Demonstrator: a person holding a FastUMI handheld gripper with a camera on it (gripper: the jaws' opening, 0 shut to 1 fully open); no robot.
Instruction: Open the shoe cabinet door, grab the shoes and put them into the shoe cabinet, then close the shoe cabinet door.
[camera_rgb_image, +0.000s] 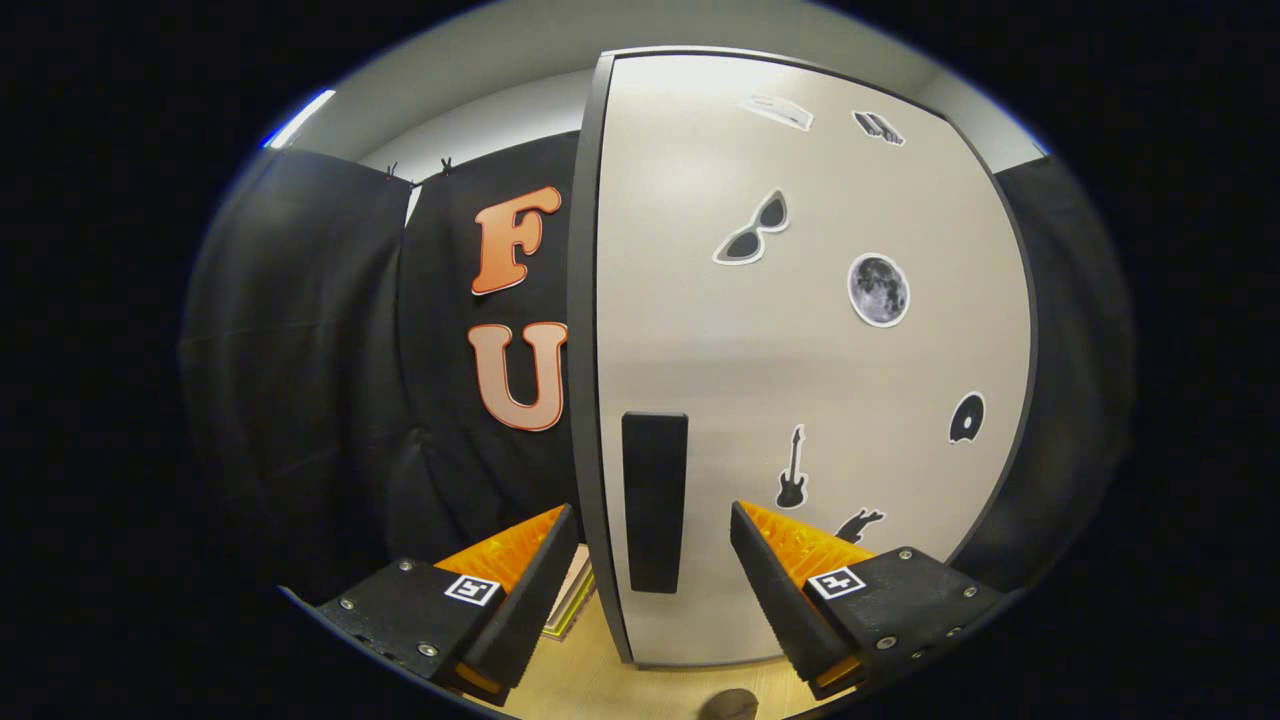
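Gripper (655, 545): nearest item. Fingers spread wide, clamped on nothing; the left finger sits left of the door's edge, the right finger in front of the door face, so the edge and handle fall in the gap between them.

Floor (600, 685): pale wood, showing between and below the fingers. A flat, pale-edged object (572, 598) lies on it just behind the left finger; what it is cannot be told.

Handle (655, 500): dark upright bar, mounted low on the door near its left edge, just ahead of the fingers and untouched.

Shoe cabinet door (800, 350): pale panel with a dark rim, standing upright. Whether it is fully shut or slightly ajar cannot be told from here. Bears stickers: a guitar (791, 470), sunglasses (755, 232), a moon (878, 290), others smaller.

Booth wall (320, 350): black cloth, farthest back, left of the door.

Progress, as judged: first step only. The gripper appears lined up on the handle or door edge for the pull. Opening, fetching the shoes, stowing them and closing all seem left to do.
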